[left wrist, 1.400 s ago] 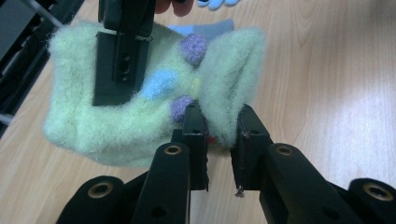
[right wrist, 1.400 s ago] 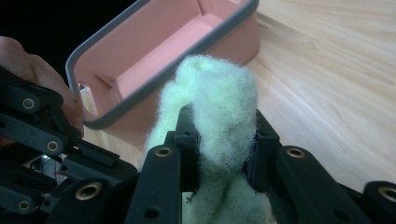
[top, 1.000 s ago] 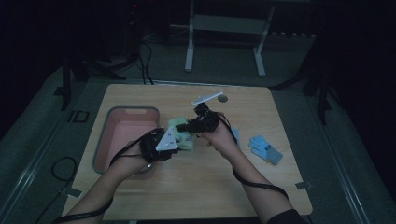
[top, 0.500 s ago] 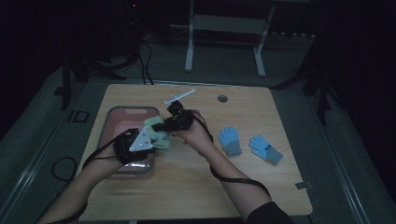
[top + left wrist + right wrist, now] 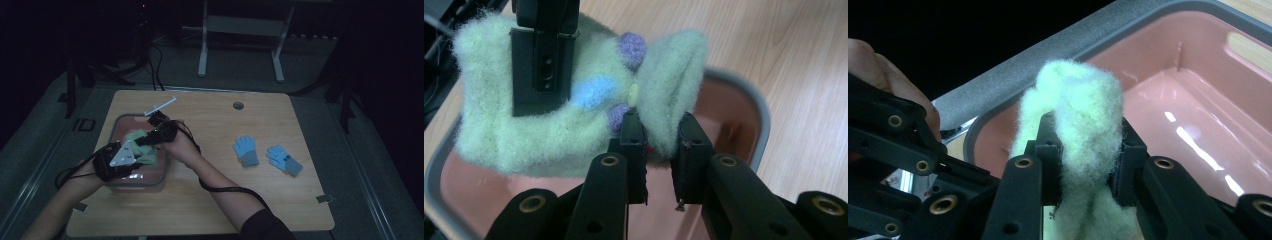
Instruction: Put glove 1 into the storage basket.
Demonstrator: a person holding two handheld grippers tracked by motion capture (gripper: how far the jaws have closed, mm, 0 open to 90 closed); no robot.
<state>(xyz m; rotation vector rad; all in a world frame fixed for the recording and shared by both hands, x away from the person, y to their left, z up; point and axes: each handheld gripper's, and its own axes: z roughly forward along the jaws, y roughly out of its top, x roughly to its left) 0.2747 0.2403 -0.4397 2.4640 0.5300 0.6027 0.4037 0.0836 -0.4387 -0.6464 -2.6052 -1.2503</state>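
Observation:
A pale green fuzzy glove (image 5: 524,135) with blue and purple pompoms hangs over the pink tray (image 5: 155,176) at the table's left. Both grippers hold it. My left gripper (image 5: 659,127) is shut on a fold at one end of the glove. My right gripper (image 5: 1085,135) is shut on a thick bunch of the same green fuzzy glove (image 5: 1083,95). In the high view the left gripper (image 5: 131,152) and right gripper (image 5: 150,135) sit close together above the tray, with the glove (image 5: 136,137) between them.
The pink tray has a grey rim (image 5: 1058,55) and a bare glossy floor (image 5: 1198,100). Two blue gloves (image 5: 246,150) (image 5: 284,160) lie flat on the wooden table to the right. A round hole (image 5: 238,105) sits near the table's far edge.
Both grippers have carried the green fuzzy glove leftwards from the middle of the table to above the pink tray. The two blue gloves have stayed where they were.

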